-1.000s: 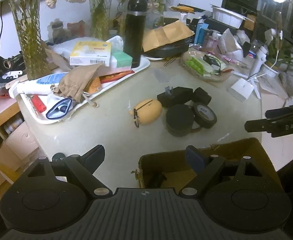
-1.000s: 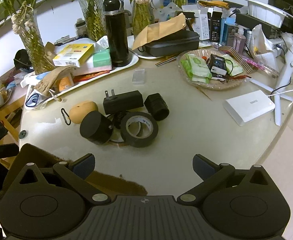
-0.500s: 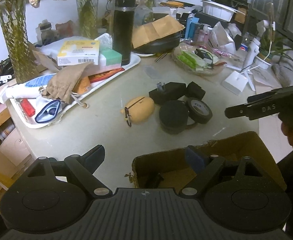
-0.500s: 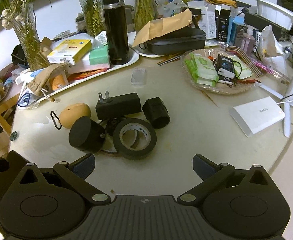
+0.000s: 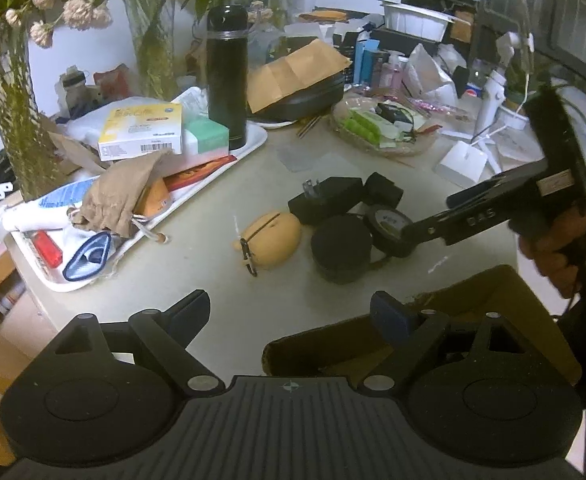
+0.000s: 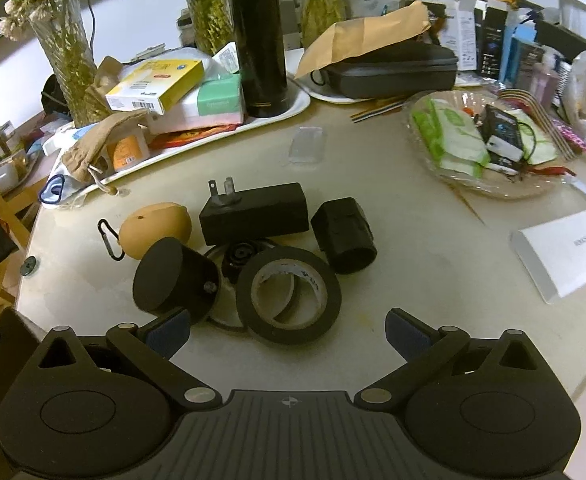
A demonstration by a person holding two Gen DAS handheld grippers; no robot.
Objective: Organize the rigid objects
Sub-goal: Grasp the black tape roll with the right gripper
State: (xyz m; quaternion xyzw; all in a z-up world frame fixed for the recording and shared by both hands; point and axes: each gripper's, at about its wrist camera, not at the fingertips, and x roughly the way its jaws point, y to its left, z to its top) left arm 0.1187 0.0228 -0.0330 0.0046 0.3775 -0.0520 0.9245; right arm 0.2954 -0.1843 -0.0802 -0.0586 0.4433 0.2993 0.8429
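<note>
A cluster of rigid objects lies mid-table: a black tape roll (image 6: 289,294), a black cylinder (image 6: 175,282), a black plug adapter (image 6: 255,214), a small black cube (image 6: 343,236) and a tan egg-shaped case (image 6: 155,230) with a carabiner. My right gripper (image 6: 289,330) is open, its fingers on either side of the tape roll's near edge; it also shows in the left wrist view (image 5: 433,226) over the tape roll (image 5: 387,224). My left gripper (image 5: 293,312) is open and empty above the rim of a brown cardboard box (image 5: 493,292).
A white tray (image 5: 249,148) holds a black flask (image 5: 227,76), boxes and a cloth pouch (image 5: 119,196). Glass vases stand behind. A wicker dish (image 6: 489,144) with packets and a white box (image 6: 561,250) lie right. A clear plastic piece (image 6: 307,146) lies mid-table.
My right gripper has moved forward and down to the tape roll, which now sits just ahead of its fingers. The left gripper has shifted slightly over the box.
</note>
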